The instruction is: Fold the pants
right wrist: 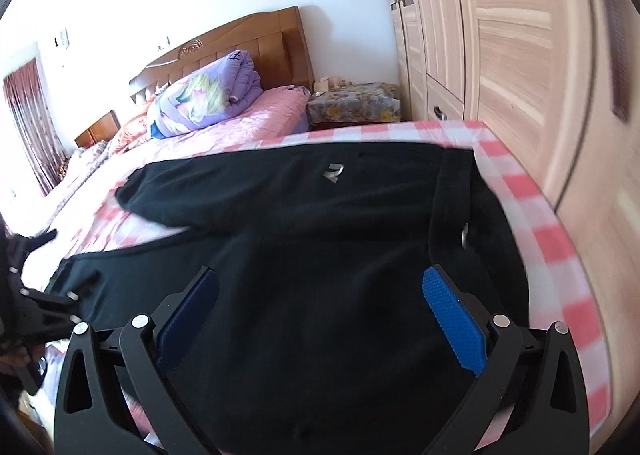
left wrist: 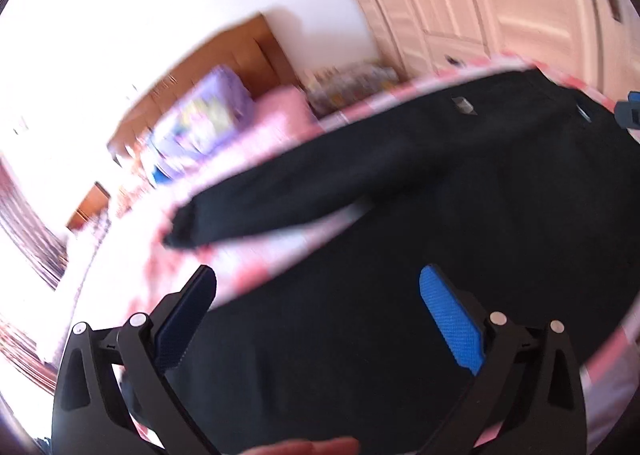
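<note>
We are in a bedroom, working over a table covered with a pink-and-white checked cloth (right wrist: 552, 239) that stands at the foot of a bed. On that cloth lie the black fabric pants (right wrist: 320, 239), spread flat with the two legs splayed apart toward the left and the waistband toward the right edge; a small grey logo (right wrist: 333, 171) shows on the upper leg. In the left wrist view, which is blurred, the pants (left wrist: 460, 183) fill the lower right, with one cuffed leg reaching out to the left.

Our left gripper (left wrist: 318, 319) hangs over the nearer leg with its blue-padded fingers (left wrist: 452, 319) spread wide and nothing between them. Our right gripper (right wrist: 320, 319) sits likewise released above the seat of the pants, fingers (right wrist: 456, 319) wide apart.

Beyond the table we see the bed's pink quilted cover (right wrist: 248, 123), a rolled purple printed duvet (right wrist: 208, 95) against a brown wooden headboard (right wrist: 256, 47), and a floral-covered bedside stand (right wrist: 352, 105). A pale wood-grain wardrobe (right wrist: 520, 55) runs along the right, close beside the table's edge. Dark red curtains (right wrist: 32, 127) hang at far left.
</note>
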Tool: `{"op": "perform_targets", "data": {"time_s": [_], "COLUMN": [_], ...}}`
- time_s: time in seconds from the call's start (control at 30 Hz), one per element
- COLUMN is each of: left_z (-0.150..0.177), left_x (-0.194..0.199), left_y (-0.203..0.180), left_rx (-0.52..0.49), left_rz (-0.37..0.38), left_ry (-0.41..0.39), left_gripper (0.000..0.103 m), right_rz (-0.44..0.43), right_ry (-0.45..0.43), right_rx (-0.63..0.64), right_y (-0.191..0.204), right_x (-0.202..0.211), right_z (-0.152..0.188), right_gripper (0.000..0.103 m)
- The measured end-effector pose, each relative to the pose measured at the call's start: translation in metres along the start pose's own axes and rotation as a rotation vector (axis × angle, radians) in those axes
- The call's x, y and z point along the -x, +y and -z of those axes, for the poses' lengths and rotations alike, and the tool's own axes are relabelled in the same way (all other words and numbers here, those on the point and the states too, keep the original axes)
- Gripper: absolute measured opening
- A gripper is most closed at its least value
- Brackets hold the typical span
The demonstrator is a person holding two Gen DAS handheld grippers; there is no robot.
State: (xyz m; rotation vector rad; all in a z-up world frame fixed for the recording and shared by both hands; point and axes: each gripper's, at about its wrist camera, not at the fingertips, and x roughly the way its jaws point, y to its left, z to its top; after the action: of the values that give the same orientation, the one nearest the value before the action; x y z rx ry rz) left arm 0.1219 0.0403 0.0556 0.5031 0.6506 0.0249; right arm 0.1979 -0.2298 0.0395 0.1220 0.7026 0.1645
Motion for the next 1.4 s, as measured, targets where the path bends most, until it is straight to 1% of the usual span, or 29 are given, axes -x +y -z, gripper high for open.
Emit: {"op": "perform_targets", "data": {"time_s": [0.03, 0.07, 0.1, 0.17, 0.2, 0.3, 0.33, 0.4, 0.43, 0.47, 0.5, 0.57, 0.6, 0.7, 0.73, 0.77, 0.8, 0.83, 0.87, 0.9, 0.93, 1.0, 1.03, 1.1, 1.13, 1.17, 1.23, 1.33, 1.4], "left_z": [-0.016, -0.028, -0.042, -0.059, -0.068, -0.09, -0.096, -0.103, -0.107, -0.111, -0.122, -0.137, -0.142, -0.151, -0.153, -0.152, -0.151, -0.152, -0.152, -0.153, -0.153, -0.152, -0.153, -0.156, -0.159, -0.16, -0.163, -0.168, -0.169], "left_x": [-0.011, -0.022, -0.041, -0.069, -0.084, -0.137, -0.154, -0.175, -0.185, -0.193, -0.207, -0.242, -0.254, -0.294, -0.311, -0.317, -0.325, -0.336, -0.339, -0.344, -0.35, -0.358, -0.361, -0.363, -0.365, -0.368, -0.371, -0.376, -0.378], "left_y": [0.008, 0.014, 0.02, 0.029, 0.034, 0.051, 0.059, 0.066, 0.069, 0.069, 0.068, 0.061, 0.06, 0.059, 0.06, 0.061, 0.06, 0.061, 0.061, 0.062, 0.062, 0.06, 0.058, 0.052, 0.05, 0.048, 0.047, 0.049, 0.048], "left_rx": [-0.002, -0.004, -0.011, -0.005, 0.02, 0.133, 0.181, 0.249, 0.281, 0.301, 0.31, 0.304, 0.31, 0.41, 0.468, 0.504, 0.547, 0.595, 0.616, 0.638, 0.677, 0.738, 0.761, 0.778, 0.783, 0.79, 0.818, 0.869, 0.874], "left_rz": [-0.011, 0.002, 0.053, 0.14, 0.162, 0.287, 0.313, 0.307, 0.295, 0.29, 0.292, 0.365, 0.384, 0.462, 0.517, 0.543, 0.572, 0.607, 0.617, 0.624, 0.642, 0.675, 0.685, 0.681, 0.68, 0.674, 0.647, 0.602, 0.569], "left_ry": [0.01, 0.038, 0.092, 0.159, 0.185, 0.271, 0.281, 0.228, 0.192, 0.183, 0.199, 0.259, 0.28, 0.372, 0.42, 0.447, 0.473, 0.496, 0.501, 0.506, 0.518, 0.545, 0.557, 0.567, 0.571, 0.577, 0.586, 0.596, 0.607], "left_gripper": [0.102, 0.102, 0.102, 0.102, 0.102, 0.102, 0.102, 0.102, 0.102, 0.102, 0.102, 0.102, 0.102, 0.102, 0.102, 0.102, 0.101, 0.101, 0.101, 0.101, 0.101, 0.101, 0.101, 0.101, 0.101, 0.101, 0.101, 0.101, 0.101], "right_rz": [-0.001, -0.005, -0.018, -0.068, -0.093, -0.137, -0.144, -0.19, -0.24, -0.265, -0.281, -0.322, -0.334, -0.361, -0.371, -0.387, -0.399, -0.405, -0.426, -0.45, -0.46, -0.483, -0.483, -0.45, -0.432, -0.434, -0.436, -0.413, -0.381], "right_ry": [0.014, 0.033, 0.055, 0.095, 0.115, 0.203, 0.232, 0.266, 0.281, 0.29, 0.302, 0.357, 0.376, 0.425, 0.436, 0.437, 0.459, 0.468, 0.456, 0.457, 0.458, 0.454, 0.434, 0.371, 0.325, 0.276, 0.204, 0.127, 0.08], "right_rx": [-0.001, -0.003, 0.006, 0.048, 0.083, 0.218, 0.244, 0.262, 0.273, 0.287, 0.307, 0.361, 0.374, 0.425, 0.436, 0.447, 0.45, 0.454, 0.468, 0.479, 0.486, 0.507, 0.531, 0.575, 0.593, 0.611, 0.649, 0.717, 0.759], "right_y": [-0.004, -0.006, -0.007, -0.006, -0.004, 0.002, 0.002, 0.002, 0.001, 0.003, 0.004, 0.008, 0.008, 0.011, 0.009, 0.007, 0.005, 0.005, 0.003, 0.003, 0.003, 0.002, 0.002, 0.006, 0.008, 0.011, 0.015, 0.028, 0.042], "right_x": [-0.012, -0.029, -0.048, -0.079, -0.097, -0.163, -0.181, -0.208, -0.224, -0.235, -0.247, -0.275, -0.285, -0.307, -0.314, -0.319, -0.325, -0.328, -0.325, -0.321, -0.32, -0.314, -0.308, -0.296, -0.285, -0.269, -0.239, -0.195, -0.167], "right_z": [-0.012, -0.028, -0.045, -0.069, -0.081, -0.111, -0.117, -0.128, -0.136, -0.141, -0.145, -0.151, -0.152, -0.156, -0.158, -0.16, -0.16, -0.161, -0.162, -0.163, -0.162, -0.159, -0.156, -0.153, -0.152, -0.15, -0.143, -0.122, -0.101], "right_gripper": [0.099, 0.099, 0.099, 0.099, 0.099, 0.099, 0.099, 0.099, 0.099, 0.099, 0.099, 0.099, 0.099, 0.099, 0.099, 0.099, 0.093, 0.087, 0.08, 0.067, 0.06, 0.037, 0.028, 0.015, 0.012, 0.012, 0.011, 0.01, 0.01]}}
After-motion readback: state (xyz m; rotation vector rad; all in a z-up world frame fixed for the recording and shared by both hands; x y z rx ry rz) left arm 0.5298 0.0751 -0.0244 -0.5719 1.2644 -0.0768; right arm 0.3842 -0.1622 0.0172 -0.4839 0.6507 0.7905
